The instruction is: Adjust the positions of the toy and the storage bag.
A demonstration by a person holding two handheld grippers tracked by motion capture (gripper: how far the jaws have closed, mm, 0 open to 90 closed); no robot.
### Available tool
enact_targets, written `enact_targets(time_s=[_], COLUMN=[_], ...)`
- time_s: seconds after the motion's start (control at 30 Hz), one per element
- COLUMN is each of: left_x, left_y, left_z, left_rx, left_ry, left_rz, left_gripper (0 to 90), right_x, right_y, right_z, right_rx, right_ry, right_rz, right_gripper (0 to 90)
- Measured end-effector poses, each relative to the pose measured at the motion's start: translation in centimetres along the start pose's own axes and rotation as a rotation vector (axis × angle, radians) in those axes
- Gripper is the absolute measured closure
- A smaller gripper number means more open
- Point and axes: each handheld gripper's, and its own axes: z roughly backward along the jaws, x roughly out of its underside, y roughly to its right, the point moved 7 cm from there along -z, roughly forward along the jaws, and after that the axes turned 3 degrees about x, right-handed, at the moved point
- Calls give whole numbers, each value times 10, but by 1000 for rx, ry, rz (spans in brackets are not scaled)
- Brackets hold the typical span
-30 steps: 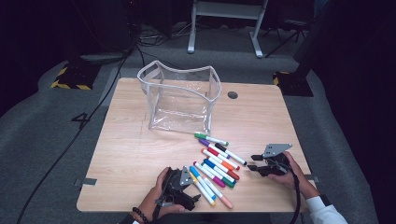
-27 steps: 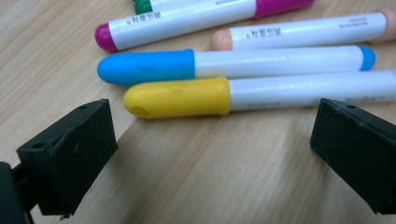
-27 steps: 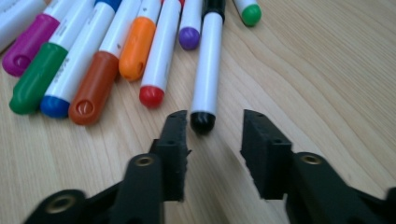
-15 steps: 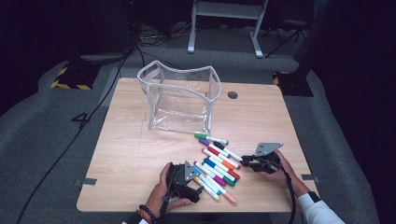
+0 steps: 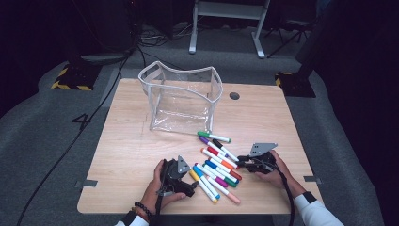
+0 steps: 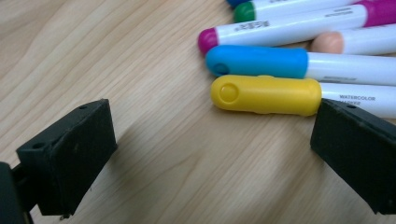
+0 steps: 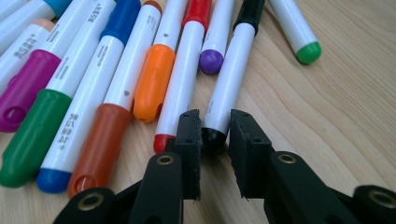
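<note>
The right tongs (image 7: pixel 215 140) are clamped on the bottom end of the black marker (image 7: pixel 231 77), having just been closing on it; the pads are seen pressed against both sides of its dark tip in the right gripper view. The end is taken, it is judged, because it juts clear of the red marker (image 7: pixel 182 79) beside it, so that one pen can be drawn out without its neighbours being dragged along. The black marker lies flat on the bench (image 5: pixel 131 141), at the right edge of the marker pile (image 5: pixel 216 167), not yet lifted.

The left tongs (image 6: pixel 210 154) are held wide apart and low over bare wood, with nothing between the jaws. The yellow marker (image 6: pixel 266 94) is found just inside the right-hand jaw, cap end foremost, with a blue marker (image 6: pixel 257 61) touching it behind. This one is probably meant to be taken next from that side.

Beyond the pile, the clear pouch (image 5: pixel 181 101) stands open and upright near the middle of the bench, well apart from both tongs; it is presumably where the markers are to be put.

The right hand (image 5: pixel 273 167) is laid low at the bench's near right, pointed leftward into the pile. The left hand (image 5: pixel 162 186) is rested near the front edge, turned rightward toward the markers.
</note>
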Motion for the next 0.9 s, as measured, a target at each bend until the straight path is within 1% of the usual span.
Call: enact_targets(time_s=[0.03,0.07,0.1,0.13,0.23,0.27,0.3,0.33,0.37,0.4,0.43,0.47,0.5,0.53,0.57,0.6,0.67,0.7,0.73,0.77,0.8,0.83,0.87,0.9], left_x=[2,3,3,4,4,5,5,6,6,7,7,9,9,9,9,9,10,11,11,12,13,13,14,14], left_y=[-4,-6,-6,-8,-8,-7,-7,-7,-7,-7,-7,-8,-8,-8,-8,-8,-8,-8,-9,-9,-10,-10,-11,-11], left_z=[2,3,3,4,5,5,5,6,6,7,7,8,8,8,8,8,9,9,10,10,11,11,12,12], left_rx=[-13,-19,-19,-20,-27,-32,-32,-25,-25,-16,-16,-7,-7,-3,-3,-1,3,5,7,10,17,24,27,27], left_ry=[2,3,3,3,4,4,4,2,2,3,3,-4,-4,0,0,0,0,0,-1,0,-4,-3,-3,-3], left_rz=[8,15,15,19,16,18,18,17,17,20,20,22,22,19,19,18,12,10,8,3,-7,-8,-13,-13], left_gripper=[4,4,4,4,4,4,4,4,4,4,4,4,5,5,5,5,4,4,5,5,5,5,5,5], right_x=[-3,-4,-4,-5,-5,-5,-5,-6,-6,-8,-8,-13,-13,-20,-20,-25,-32,-35,-40,-40,-45,-45,-47,-47], right_y=[-5,-7,-7,-10,-11,-11,-11,-9,-9,-4,-4,6,6,17,17,22,33,35,39,39,42,42,46,48], right_z=[-2,-3,-3,-3,-3,-3,-3,-2,-2,4,4,12,12,18,18,18,14,11,3,3,-7,-7,-18,-23], right_rx=[-1,-2,-2,2,-2,-4,-4,7,7,4,4,30,30,46,46,48,52,48,35,35,17,17,29,27], right_ry=[-1,-1,-1,-8,-8,-8,-8,-9,-9,18,18,54,54,90,90,106,108,109,115,115,101,101,66,52], right_rz=[3,5,5,11,14,11,11,7,7,-10,-10,-32,-32,-52,-52,-59,-60,-65,-57,-57,-52,-52,-33,-36], right_gripper=[740,739,739,737,735,711,711,674,674,651,651,642,642,645,645,645,643,641,625,625,588,588,590,592])
